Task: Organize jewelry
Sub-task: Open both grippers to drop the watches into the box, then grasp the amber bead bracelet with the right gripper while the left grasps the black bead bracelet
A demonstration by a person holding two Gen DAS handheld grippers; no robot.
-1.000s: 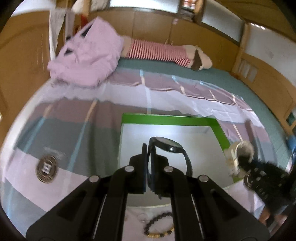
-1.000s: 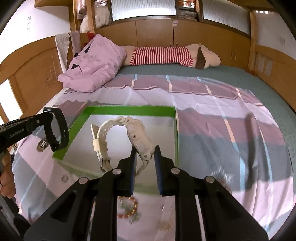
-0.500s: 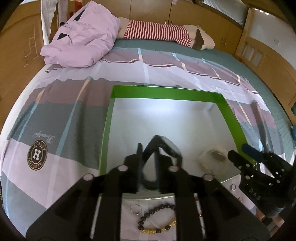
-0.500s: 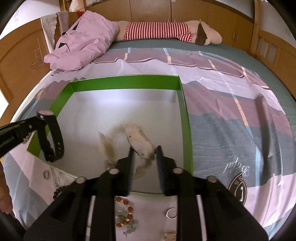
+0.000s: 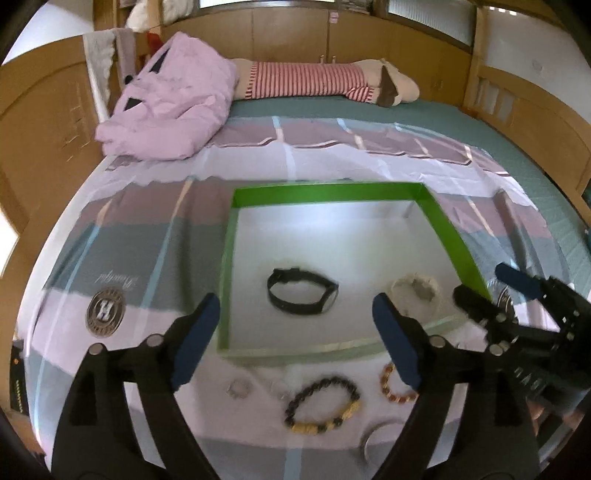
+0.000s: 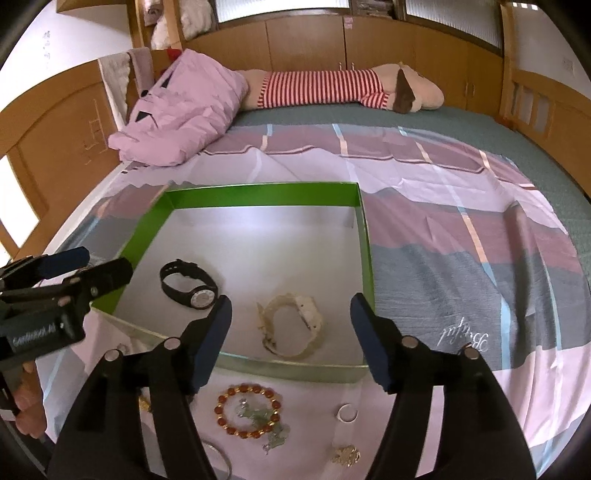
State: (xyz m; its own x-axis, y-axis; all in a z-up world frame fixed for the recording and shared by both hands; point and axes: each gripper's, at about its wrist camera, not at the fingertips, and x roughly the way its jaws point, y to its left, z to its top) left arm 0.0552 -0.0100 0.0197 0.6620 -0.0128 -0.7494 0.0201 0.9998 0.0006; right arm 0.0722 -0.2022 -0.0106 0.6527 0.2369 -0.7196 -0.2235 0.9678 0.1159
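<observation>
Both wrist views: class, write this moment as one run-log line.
left gripper open, jaws just opened, empty | right gripper open, jaws just opened, empty | black watch, white watch in green box | bracelets outside

You are looking across a wide bed [image 6: 461, 155] with a teal cover, wooden panelled walls [image 6: 306, 40] surrounding it, and daylight coming through frosted windows [image 6: 280, 8] above.

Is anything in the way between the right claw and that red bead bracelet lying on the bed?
Nothing visible. The right gripper hangs open and empty over the tray's near edge. The red bracelet lies in the open on the sheet just below it, with only a small green charm inside its loop.
</observation>
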